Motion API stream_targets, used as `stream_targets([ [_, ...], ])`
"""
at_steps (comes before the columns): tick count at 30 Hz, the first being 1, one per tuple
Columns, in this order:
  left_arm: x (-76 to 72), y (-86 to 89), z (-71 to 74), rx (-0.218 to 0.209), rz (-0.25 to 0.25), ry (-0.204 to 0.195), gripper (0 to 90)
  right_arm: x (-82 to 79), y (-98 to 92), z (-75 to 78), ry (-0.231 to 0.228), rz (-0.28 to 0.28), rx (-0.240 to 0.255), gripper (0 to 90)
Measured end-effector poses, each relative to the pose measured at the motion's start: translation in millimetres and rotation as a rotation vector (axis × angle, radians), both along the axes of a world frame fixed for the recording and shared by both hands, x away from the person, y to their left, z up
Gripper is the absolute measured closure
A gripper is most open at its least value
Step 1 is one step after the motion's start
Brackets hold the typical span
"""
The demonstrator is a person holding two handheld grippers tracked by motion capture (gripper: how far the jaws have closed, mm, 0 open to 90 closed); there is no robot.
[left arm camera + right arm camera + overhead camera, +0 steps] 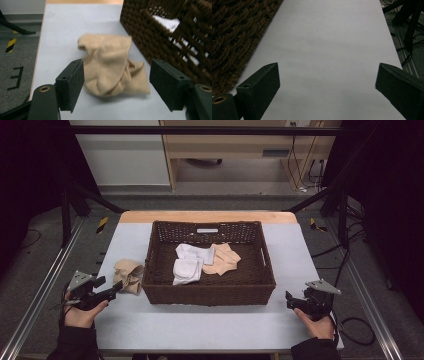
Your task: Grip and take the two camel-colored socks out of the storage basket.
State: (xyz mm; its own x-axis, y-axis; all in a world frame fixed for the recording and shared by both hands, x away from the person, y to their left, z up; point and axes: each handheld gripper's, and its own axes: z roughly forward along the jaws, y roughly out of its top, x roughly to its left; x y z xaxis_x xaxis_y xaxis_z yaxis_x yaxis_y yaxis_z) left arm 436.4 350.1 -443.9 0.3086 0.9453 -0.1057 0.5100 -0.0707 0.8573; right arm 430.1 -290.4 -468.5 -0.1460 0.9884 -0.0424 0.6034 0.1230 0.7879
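Left gripper (116, 85) stands with its jaws spread wide at the near left of the table (200, 325), its tips at a crumpled beige cloth (128, 275) that lies just beside the left wall of a dark brown wicker basket (207, 292). From the high view the basket sits mid-table holding white cloths (190, 262) and a peach-coloured cloth (224, 258), which touch one another. The left gripper view shows instead that the beige cloth lies between the two pads, its fabric folded and bunched in soft ridges; the left pad (71, 83) touches its edge, while the other pad is apart from it, so nothing is clamped. White fabric shows through the basket's weave there. Right gripper (300, 301) is held in a hand (316, 326) at the near right, well apart from the cloths; the right gripper view shows its jaws wide open over bare tabletop, holding nothing, with the basket wall at the left edge.
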Motion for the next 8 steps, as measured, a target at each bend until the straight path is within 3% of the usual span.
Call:
stream_targets([
  [3,-3.6,4.0,-9.8,0.047,0.004,0.038,27.0,-0.3,0.0,0.1,0.001,0.0,0.002,5.8],
  [8,-11.2,7.6,-15.4,0.059,-0.006,0.057,26.3,-0.2,-0.9,-0.1,-0.001,-0.002,0.005,5.8],
])
